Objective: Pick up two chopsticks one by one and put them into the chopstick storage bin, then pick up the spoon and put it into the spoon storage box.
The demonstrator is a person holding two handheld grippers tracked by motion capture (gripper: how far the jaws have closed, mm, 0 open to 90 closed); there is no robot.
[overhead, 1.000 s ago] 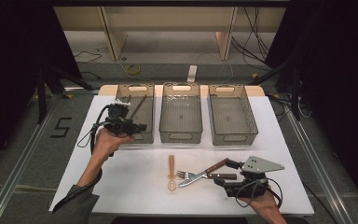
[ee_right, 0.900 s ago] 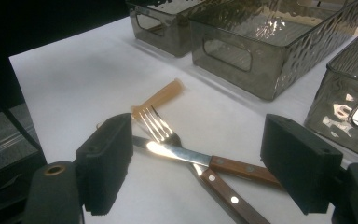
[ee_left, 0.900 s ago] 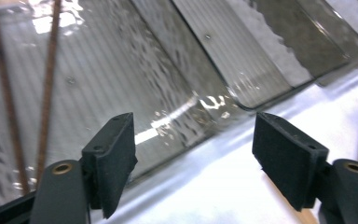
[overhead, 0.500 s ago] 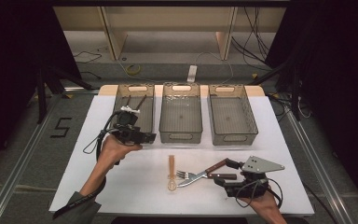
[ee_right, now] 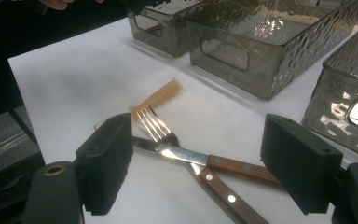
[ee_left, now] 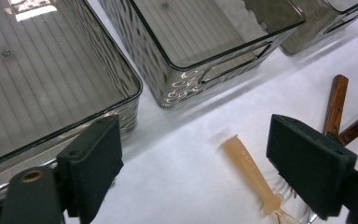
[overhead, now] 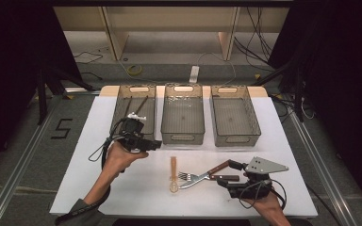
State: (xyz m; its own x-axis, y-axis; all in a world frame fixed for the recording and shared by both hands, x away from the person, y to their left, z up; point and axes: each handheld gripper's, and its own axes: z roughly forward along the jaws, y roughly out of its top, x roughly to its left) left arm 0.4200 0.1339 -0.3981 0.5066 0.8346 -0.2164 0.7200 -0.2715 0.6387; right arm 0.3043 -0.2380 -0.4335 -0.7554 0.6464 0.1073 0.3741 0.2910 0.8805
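Since a second ago the left gripper (overhead: 143, 145) has drawn back from over the left smoked-plastic bin (overhead: 134, 113) toward the near side of the white desk (overhead: 99, 188), and it now sits just in front of that bin's near wall. Its fingers (ee_left: 95, 161) have just been spreading apart; they stand released, with bare desk and nothing else between them. Two dark slender utensils lie inside the left bin in the high view, too small to tell apart.

In the left gripper view, the translucent peach plastic spoon (ee_left: 254, 175) lies on the desk ahead of the fingers, nearer the right one, its handle pointing toward the middle smoked-plastic bin (ee_left: 205, 32).

The right gripper (overhead: 233, 181) rests at the desk's near right, fingers (ee_right: 107, 161) released and wide. Between and just ahead of them lie a steel fork with a riveted wooden handle (ee_right: 182, 154) and a second wooden-handled steel utensil (ee_right: 235, 168), probably a knife, crossing each other near the necks. The fingers are not pressing on either. The fork's tines reach the peach spoon and overlap its bowl end.

The middle bin and the right smoked-plastic bin (overhead: 235, 115) stand in a row with the left one along the far side of the desk.
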